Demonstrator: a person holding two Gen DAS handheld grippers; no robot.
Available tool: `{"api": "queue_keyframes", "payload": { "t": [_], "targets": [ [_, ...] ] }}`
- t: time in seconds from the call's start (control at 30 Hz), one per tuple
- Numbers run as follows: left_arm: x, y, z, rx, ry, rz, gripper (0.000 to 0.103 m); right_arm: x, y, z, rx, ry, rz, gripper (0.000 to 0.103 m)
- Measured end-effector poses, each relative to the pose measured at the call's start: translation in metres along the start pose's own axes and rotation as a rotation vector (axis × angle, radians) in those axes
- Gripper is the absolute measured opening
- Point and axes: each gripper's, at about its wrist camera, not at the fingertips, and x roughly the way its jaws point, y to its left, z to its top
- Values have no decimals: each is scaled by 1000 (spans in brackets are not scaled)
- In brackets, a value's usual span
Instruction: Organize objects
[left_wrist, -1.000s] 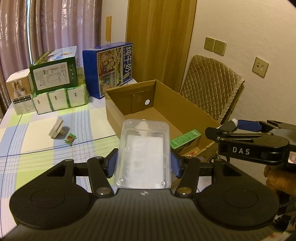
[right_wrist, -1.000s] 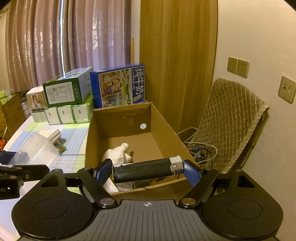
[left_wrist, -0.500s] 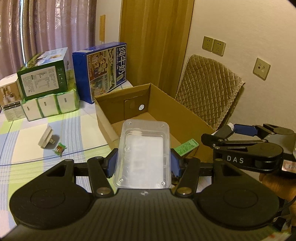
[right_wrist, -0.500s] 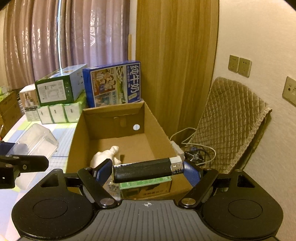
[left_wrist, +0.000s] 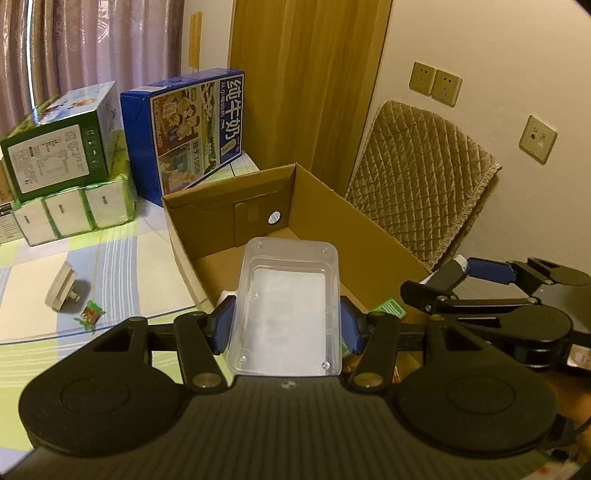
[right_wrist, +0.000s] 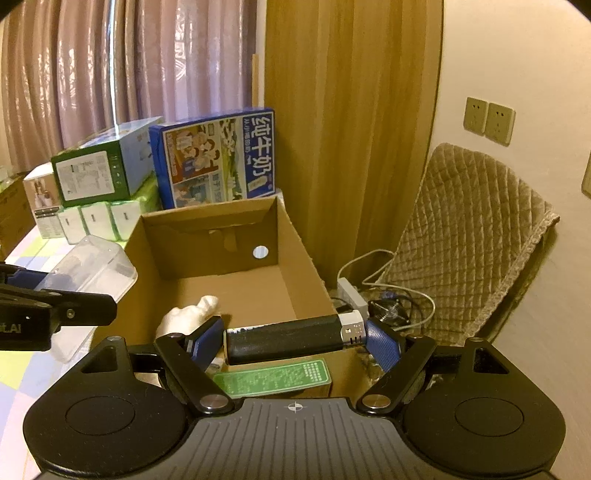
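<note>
At the far left, a green carton (left_wrist: 59, 147) sits on white packs (left_wrist: 70, 214), with a blue milk box (left_wrist: 192, 125) beside them. On the checked tablecloth (left_wrist: 122, 266) lie a small beige block (left_wrist: 61, 286) and a green candy (left_wrist: 89, 315), just apart. The left gripper (left_wrist: 284, 325) clamps a clear tub (left_wrist: 286, 306) between its blue pads (left_wrist: 221, 325), holding it over the near left edge of the open cardboard box (left_wrist: 369, 229). Inside the box lie a white lump (right_wrist: 192, 314) and a green packet (right_wrist: 273, 376). The right gripper (right_wrist: 291, 341) pinches a black lighter (right_wrist: 284, 338) end to end, crosswise, above the box's near end. To the right, a quilted chair back (right_wrist: 469, 236) stands by the wall, with cables (right_wrist: 391, 295) on the floor below and sockets (right_wrist: 489, 120) above.
</note>
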Motion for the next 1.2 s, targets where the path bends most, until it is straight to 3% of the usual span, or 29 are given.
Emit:
{"api": "queue_keyframes", "payload": {
  "t": [0.07,0.1,0.17,0.8,0.83,0.9,1.2],
  "targets": [
    [10,0,3,5,7,-1,53,5,-2,1,6,5,-3,79],
    [15,1,4,7,11,-2,61,6,-3,1,8,7,-5,79],
    [18,4,5,4,8,-1,65,9,-6,1,17,11,-5,79],
    [-3,35,-6,-4,14,116,69,14,17,13,58,3,112,80],
    [-5,36,-7,-3,11,123,69,15,18,15,67,-1,140,81],
    [-7,39,-8,1,6,138,70,16,19,17,81,-12,169,101],
    [-24,60,-20,-38,-5,176,77,11,29,11,69,-12,143,101]
  ]
}}
